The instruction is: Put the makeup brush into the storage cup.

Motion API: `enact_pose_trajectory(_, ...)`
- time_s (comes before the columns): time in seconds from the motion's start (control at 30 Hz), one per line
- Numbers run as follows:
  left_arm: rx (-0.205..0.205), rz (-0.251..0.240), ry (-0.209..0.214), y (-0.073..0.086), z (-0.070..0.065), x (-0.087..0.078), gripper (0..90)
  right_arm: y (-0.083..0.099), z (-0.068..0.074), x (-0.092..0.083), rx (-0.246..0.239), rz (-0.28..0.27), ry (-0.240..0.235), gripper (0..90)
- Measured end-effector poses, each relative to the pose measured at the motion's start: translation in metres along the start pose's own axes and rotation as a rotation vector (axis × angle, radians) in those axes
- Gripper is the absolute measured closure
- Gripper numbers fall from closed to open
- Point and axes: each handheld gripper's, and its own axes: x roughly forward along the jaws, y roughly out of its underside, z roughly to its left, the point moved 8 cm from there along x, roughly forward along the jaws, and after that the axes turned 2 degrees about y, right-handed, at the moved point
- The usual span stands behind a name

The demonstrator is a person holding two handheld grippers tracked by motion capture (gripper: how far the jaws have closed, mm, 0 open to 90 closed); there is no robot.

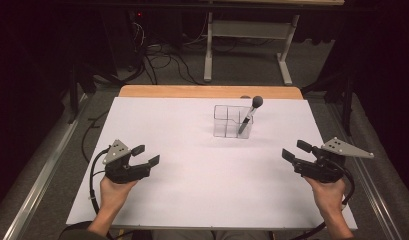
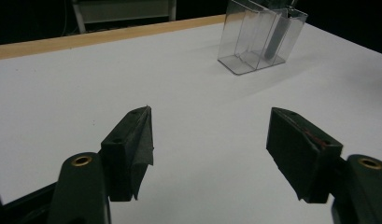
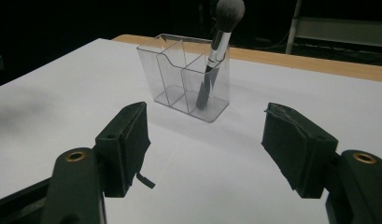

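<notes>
Clear plastic organizer (image 1: 232, 121) already holds the makeup brush (image 1: 250, 115) upright; left gripper (image 1: 146, 155) and right gripper (image 1: 296, 150) rest apart, jaws wide and empty, so little seems left

A white sheet (image 1: 192, 165) covers the desk, whose wooden edge (image 1: 207, 91) shows at the far side. Beyond it, on the grey floor (image 1: 242, 65), stand a pale frame (image 1: 249, 30) and tangled cables (image 1: 162, 60).
</notes>
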Motion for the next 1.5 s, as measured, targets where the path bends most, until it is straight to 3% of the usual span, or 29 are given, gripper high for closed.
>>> enact_pose_trajectory(0.63, -0.001, -0.005, 0.000, 0.000, 0.000, -0.001, 31.7, 0.021, -0.001, 0.006, 0.019, 0.020, -0.014, 33.3)
enact_pose_trajectory(1.5, -0.004, -0.005, 0.000, 0.000, 0.000, -0.001, 31.7, 0.035, -0.002, 0.015, 0.024, 0.030, -0.017, 33.5)
